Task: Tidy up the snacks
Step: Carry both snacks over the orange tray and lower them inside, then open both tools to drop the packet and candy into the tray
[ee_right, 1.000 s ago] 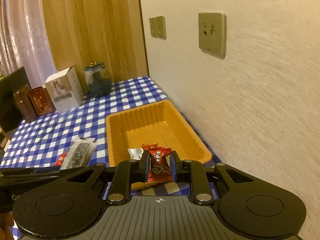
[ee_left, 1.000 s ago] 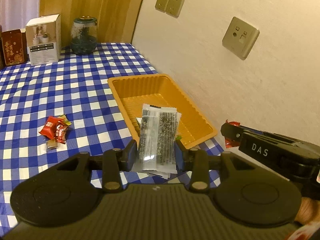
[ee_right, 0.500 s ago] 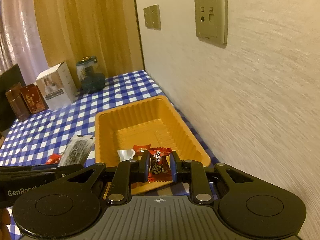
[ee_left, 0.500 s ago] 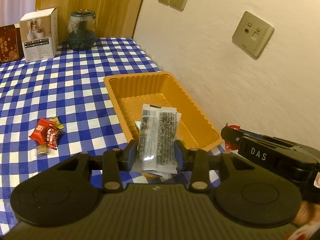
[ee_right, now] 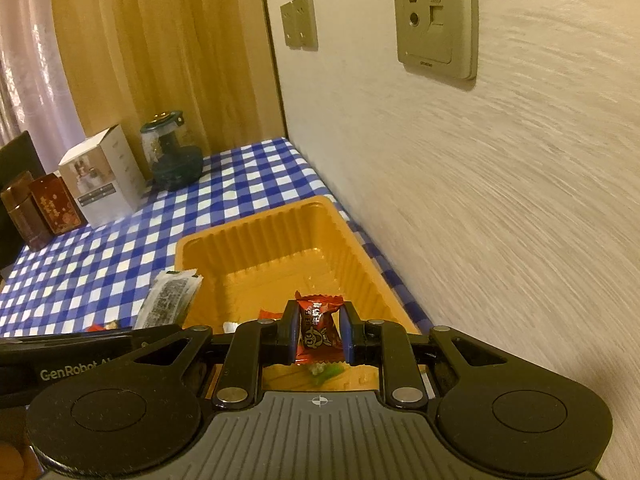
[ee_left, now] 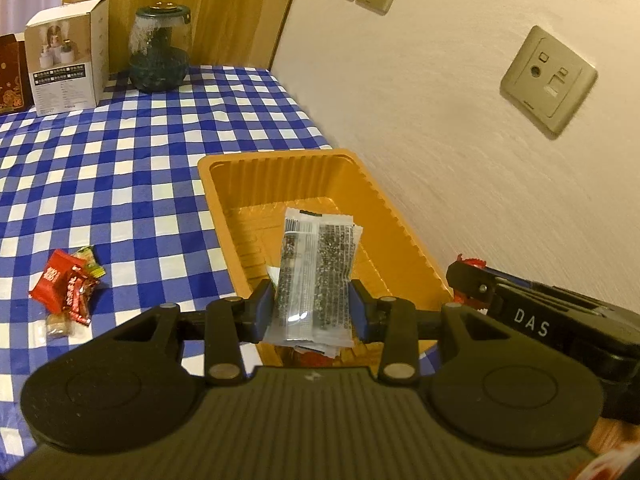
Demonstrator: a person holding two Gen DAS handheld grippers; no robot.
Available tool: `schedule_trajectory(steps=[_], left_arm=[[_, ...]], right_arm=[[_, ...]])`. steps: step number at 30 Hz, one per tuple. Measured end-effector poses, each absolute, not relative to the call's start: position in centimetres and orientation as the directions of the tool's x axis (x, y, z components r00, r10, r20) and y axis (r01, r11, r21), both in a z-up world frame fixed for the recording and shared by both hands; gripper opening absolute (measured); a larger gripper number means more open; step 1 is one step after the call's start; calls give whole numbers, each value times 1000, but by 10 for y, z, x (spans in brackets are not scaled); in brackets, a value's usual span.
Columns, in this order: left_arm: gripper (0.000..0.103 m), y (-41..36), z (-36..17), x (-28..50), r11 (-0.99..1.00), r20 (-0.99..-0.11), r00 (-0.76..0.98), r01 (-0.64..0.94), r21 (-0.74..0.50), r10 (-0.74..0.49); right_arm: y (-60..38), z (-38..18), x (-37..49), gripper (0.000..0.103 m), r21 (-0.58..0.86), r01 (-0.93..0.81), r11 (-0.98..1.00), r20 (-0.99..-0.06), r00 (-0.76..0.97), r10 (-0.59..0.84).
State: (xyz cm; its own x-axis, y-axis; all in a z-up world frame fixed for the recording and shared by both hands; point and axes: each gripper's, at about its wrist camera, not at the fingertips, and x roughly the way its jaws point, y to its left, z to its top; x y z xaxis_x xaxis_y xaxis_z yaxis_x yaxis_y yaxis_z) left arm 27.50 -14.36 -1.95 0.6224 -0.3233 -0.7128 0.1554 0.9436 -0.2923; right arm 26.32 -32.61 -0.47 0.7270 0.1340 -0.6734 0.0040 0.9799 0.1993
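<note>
Orange tray (ee_left: 404, 236): few wrappers inside, mostly bare
Left gripper (ee_left: 312, 312): pinching clear sesame bar packet (ee_left: 318, 276) over tray
Right gripper (ee_right: 319, 334): pinching red candy (ee_right: 318, 330) over tray
Outstanding: candy cluster (ee_left: 68, 284) on checked tablecloth (ee_left: 120, 168); task roughly midway

Lower end of the clear sesame bar packet (ee_left: 316, 276) sits behind the left gripper (ee_left: 312, 308) body, so its bottom seal isn't visible. Something red and white pokes out under it, too covered to ID. Print on the red candy (ee_right: 320, 332) btwn the right gripper (ee_right: 319, 334) jaws is partly masked by the pads. Green scrap (ee_right: 324, 372) below it in the orange tray (ee_right: 280, 220): too small to tell (maybe a wrapper). Dark red box (ee_left: 12, 72) cut off at the left wrist view's edge.
</note>
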Motion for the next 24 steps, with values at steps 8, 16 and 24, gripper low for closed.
schedule_trajectory(steps=[8, 16, 24], left_arm=[[36, -151, -28, 293, 942, -721, 611, 149, -301, -327], [34, -155, -33, 305, 942, -722, 608, 159, -296, -330], [34, -140, -29, 305, 945, -708, 633, 126, -303, -312]], right_arm=[[-330, -11, 277, 21, 207, 16, 978, -679, 722, 132], [-335, -20, 283, 21, 214, 26, 976, -687, 715, 132], [-336, -20, 283, 21, 226, 23, 974, -684, 716, 142]])
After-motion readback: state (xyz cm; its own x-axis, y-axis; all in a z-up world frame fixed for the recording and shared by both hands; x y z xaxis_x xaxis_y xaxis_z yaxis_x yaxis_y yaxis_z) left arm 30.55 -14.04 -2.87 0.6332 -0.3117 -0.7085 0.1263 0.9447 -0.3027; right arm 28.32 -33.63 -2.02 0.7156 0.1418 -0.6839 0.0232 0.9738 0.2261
